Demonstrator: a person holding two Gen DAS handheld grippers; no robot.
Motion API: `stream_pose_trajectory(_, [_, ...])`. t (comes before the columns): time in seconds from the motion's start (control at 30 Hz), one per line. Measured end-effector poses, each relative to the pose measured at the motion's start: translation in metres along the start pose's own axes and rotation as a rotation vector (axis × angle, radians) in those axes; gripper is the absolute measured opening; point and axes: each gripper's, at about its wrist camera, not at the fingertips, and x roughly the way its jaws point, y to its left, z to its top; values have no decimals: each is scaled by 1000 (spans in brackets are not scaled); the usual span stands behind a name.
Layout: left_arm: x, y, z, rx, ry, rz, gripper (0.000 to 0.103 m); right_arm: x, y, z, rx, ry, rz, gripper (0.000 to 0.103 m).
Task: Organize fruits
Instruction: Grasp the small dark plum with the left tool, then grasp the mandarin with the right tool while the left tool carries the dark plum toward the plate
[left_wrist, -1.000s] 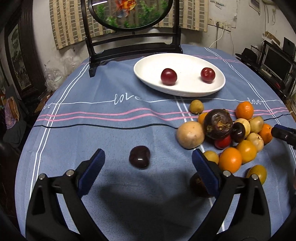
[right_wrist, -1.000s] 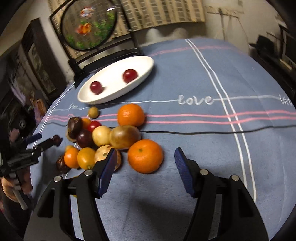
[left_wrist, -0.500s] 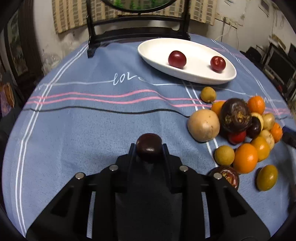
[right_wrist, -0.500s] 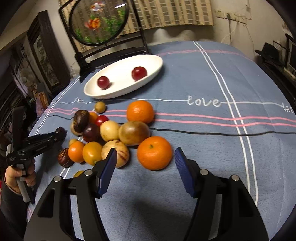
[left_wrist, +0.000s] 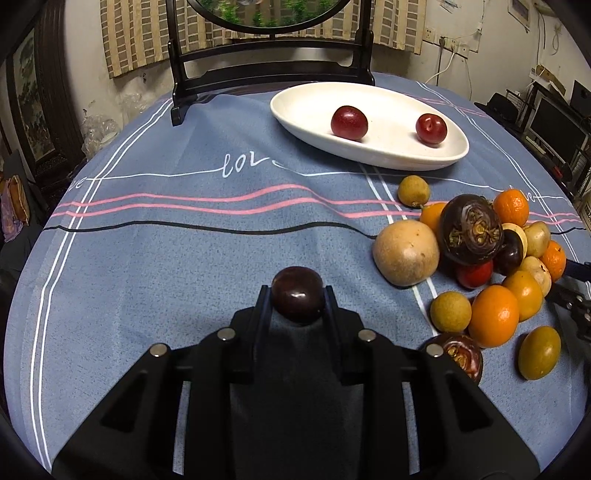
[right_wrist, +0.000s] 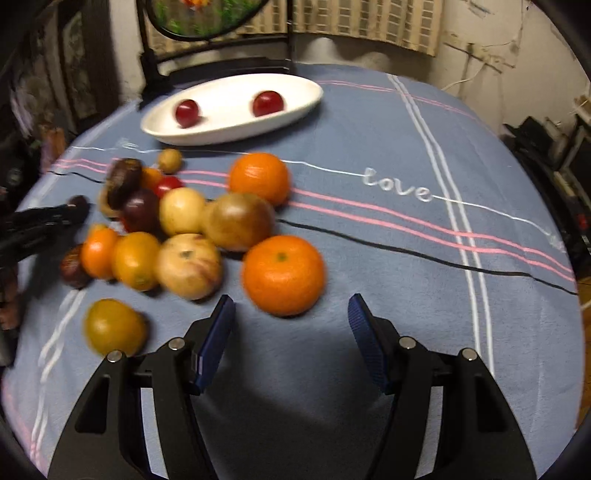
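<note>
At lower centre of the left wrist view, the left tongs (left_wrist: 297, 295) are clamped on a dark plum (left_wrist: 297, 294) above the blue tabletop (left_wrist: 177, 258). The right tongs (right_wrist: 291, 332) gape wide, holding nothing, just below an orange (right_wrist: 283, 275). Two red plums sit in the white dish (left_wrist: 306, 110), upper right.
</note>
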Motion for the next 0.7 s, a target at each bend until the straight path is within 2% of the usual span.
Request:
stream_pose_trajectory(0.2, [2, 1, 1, -10, -2, -5, 30, 15, 1, 13, 27, 0, -42, 64])
stream_pose_trajectory(0.33, [3, 1, 2, -16, -2, -16, 33, 15, -2, 12, 57, -11, -20, 52])
stream_pose_trajectory(0.37, [4, 1, 3, -14, -1, -24, 37, 13, -1, 11, 57, -16, -8, 49])
stream_pose_trajectory(0.47, [5, -4, 3, 9, 5, -67, 59, 10, -1, 9, 62, -23, 4, 48])
stream_pose_trajectory(0.53, [6, -11, 3, 38, 5, -43, 60, 10, -3, 9, 71, -25, 18, 48])
stream_pose_trajectory(0.63, [5, -8, 4, 16, 0, -54, 57, 8, -5, 8, 87, -28, 38, 48])
stream_pose_trajectory(0.7, [5, -6, 3, 2, -5, -33, 41, 7, -5, 8, 88, -30, 46, 48])
